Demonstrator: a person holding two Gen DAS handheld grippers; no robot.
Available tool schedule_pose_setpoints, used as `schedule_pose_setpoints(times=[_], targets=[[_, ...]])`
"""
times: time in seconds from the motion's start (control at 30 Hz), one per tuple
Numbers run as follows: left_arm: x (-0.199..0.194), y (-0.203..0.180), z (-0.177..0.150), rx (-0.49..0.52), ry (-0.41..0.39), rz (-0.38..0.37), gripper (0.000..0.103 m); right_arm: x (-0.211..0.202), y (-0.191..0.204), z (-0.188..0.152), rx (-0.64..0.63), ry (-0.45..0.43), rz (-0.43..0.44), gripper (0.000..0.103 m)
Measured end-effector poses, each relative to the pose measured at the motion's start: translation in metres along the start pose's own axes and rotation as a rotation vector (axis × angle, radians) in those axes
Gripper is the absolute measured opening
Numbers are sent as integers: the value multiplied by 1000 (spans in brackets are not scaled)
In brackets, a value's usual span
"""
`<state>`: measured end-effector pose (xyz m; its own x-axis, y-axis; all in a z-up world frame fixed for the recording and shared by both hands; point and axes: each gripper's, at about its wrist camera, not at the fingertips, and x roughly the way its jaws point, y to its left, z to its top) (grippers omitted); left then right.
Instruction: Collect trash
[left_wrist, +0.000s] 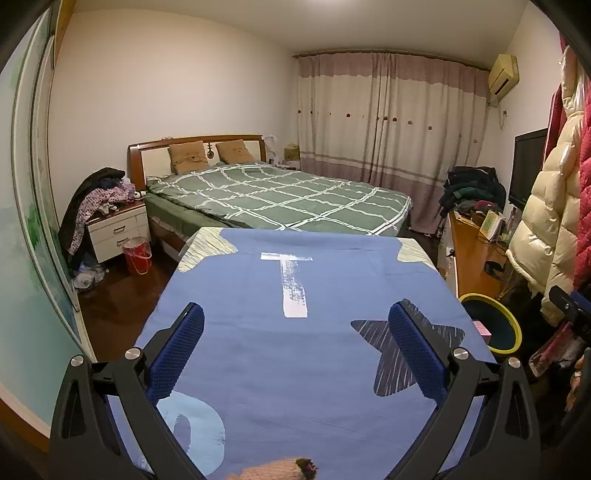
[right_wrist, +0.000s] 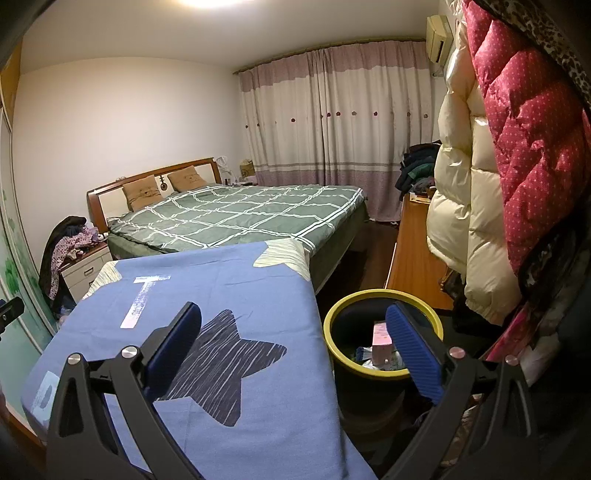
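Note:
A dark trash bin with a yellow rim stands on the floor right of the table; it also shows in the left wrist view. Inside it lie a pink carton and crumpled wrappers. The table is covered by a blue cloth with stars. My left gripper is open and empty above the cloth. My right gripper is open and empty, straddling the table's right edge with its right finger over the bin.
A bed with a green checked cover stands beyond the table. A white nightstand with clothes and a red bucket are at the left. A wooden desk and hanging coats crowd the right.

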<state>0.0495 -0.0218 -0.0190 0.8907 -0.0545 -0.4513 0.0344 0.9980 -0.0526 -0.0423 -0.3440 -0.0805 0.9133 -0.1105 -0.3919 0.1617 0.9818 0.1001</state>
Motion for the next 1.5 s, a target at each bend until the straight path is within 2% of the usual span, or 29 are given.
schedule_pose_setpoints(times=[1.13,1.5], targets=[[8,-4,-5,19,6,-2,98,7,7,-6,6,19,6,96],[19,-4,-2,20,38,-6,98,13,12,-9,6,31,9,96]])
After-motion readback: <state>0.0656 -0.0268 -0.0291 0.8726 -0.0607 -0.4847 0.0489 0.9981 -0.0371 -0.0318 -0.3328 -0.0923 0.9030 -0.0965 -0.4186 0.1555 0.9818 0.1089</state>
